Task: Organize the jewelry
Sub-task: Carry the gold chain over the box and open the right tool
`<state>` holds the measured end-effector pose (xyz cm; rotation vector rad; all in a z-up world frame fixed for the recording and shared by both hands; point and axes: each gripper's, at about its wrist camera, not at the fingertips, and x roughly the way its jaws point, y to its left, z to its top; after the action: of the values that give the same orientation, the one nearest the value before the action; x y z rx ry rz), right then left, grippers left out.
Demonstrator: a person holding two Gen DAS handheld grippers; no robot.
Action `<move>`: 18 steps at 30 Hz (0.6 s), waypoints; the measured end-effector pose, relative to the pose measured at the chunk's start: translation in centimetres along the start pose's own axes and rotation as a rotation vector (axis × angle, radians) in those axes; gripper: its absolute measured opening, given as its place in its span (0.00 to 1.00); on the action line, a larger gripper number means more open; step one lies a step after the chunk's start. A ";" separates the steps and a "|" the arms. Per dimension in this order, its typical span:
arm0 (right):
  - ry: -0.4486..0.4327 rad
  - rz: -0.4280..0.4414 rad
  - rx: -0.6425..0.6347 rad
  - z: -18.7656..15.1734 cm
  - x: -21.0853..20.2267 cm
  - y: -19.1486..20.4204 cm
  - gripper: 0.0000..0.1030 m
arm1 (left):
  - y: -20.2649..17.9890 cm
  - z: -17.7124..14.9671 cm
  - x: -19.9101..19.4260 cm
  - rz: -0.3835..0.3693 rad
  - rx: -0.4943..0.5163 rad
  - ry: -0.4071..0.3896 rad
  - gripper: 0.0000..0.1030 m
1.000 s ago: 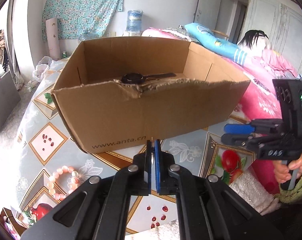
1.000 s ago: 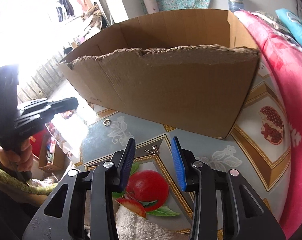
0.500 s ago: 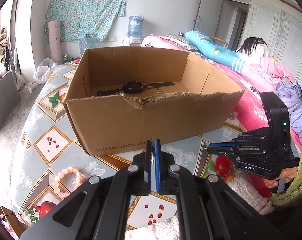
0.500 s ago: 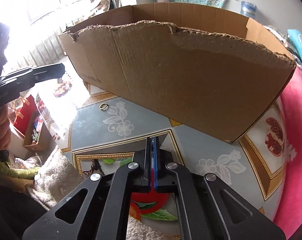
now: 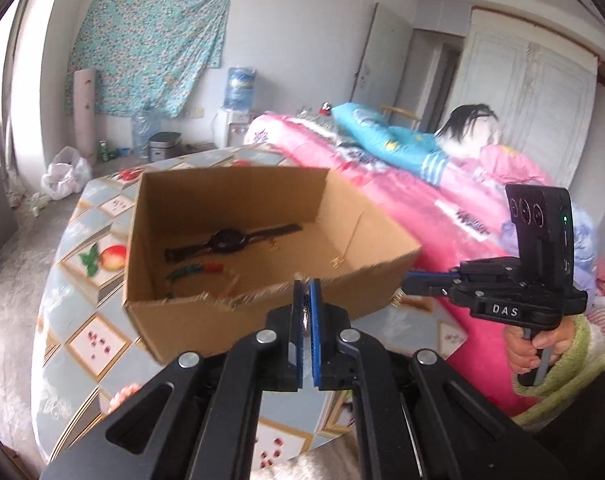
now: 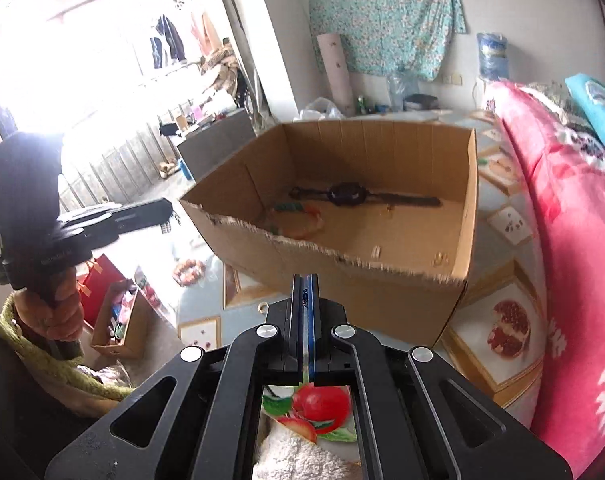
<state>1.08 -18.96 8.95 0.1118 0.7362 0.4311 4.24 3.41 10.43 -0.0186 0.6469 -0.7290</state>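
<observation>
Jewelry already lies in the cardboard box: a black watch stretched across the floor near the far wall, and a green-and-red bracelet toward the near left corner. You hold both grippers up at the box's torn near rim, tilted down toward its inside. Your left gripper is nearly shut, pinching a small silvery piece between its blue pads. Your right gripper is fully closed, and in the left wrist view a small gold piece hangs under its tips. Each hand wraps a handle from below: right hand, left hand. A bead bracelet lies near the table's left edge, and a ring lies just before the box's near wall.
</observation>
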 end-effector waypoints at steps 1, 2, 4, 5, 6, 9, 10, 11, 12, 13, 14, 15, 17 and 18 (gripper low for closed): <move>-0.022 -0.001 -0.006 0.9 -0.4 0.0 0.00 | -0.1 0.5 0.2 -0.021 -0.004 -0.008 0.02; -0.043 0.002 -0.012 1.8 -0.8 -0.2 0.00 | -0.2 1.0 0.3 -0.038 -0.005 -0.014 0.02; -0.070 0.011 -0.016 3.4 -1.0 -0.8 0.00 | -0.5 2.3 1.0 -0.075 -0.002 -0.026 0.02; -0.074 0.013 -0.018 4.2 -0.8 -1.1 0.00 | -0.6 2.9 1.5 -0.086 -0.002 -0.024 0.02; -0.072 0.015 -0.019 4.7 -0.5 -1.3 0.00 | -0.5 3.6 2.3 -0.093 -0.008 -0.012 0.02; -0.030 0.006 -0.013 6.4 1.3 -2.6 0.00 | 0.3 5.1 5.0 -0.089 -0.043 0.052 0.02; 0.005 -0.006 -0.009 7.0 2.4 -3.2 0.00 | 0.7 5.5 6.1 -0.075 -0.061 0.082 0.02; 0.035 -0.016 -0.001 7.5 3.4 -3.8 0.00 | 1.0 6.0 7.2 -0.062 -0.073 0.111 0.02; 0.060 -0.018 0.009 7.3 3.9 -4.4 0.00 | 1.4 6.4 8.3 -0.059 -0.083 0.135 0.02; 0.096 -0.019 0.023 7.7 5.2 -5.0 0.00 | 1.7 6.7 9.3 -0.058 -0.093 0.159 0.02; 0.120 -0.031 0.033 8.1 6.1 -5.5 0.00 | 2.1 6.9 10.4 -0.054 -0.103 0.190 0.02; 0.139 -0.039 0.037 8.0 6.8 -5.6 0.00 | 2.5 7.2 11.7 -0.044 -0.114 0.228 0.02; 0.170 -0.043 0.038 8.6 8.7 -6.1 0.00 | 3.2 7.5 13.9 -0.023 -0.137 0.288 0.03; 0.183 -0.050 0.039 8.8 9.2 -6.3 0.01 | 3.4 7.5 14.8 -0.011 -0.144 0.312 0.03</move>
<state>15.20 -20.35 8.11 0.0916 0.9261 0.3826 18.83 -4.73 7.67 -0.0418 0.9981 -0.7007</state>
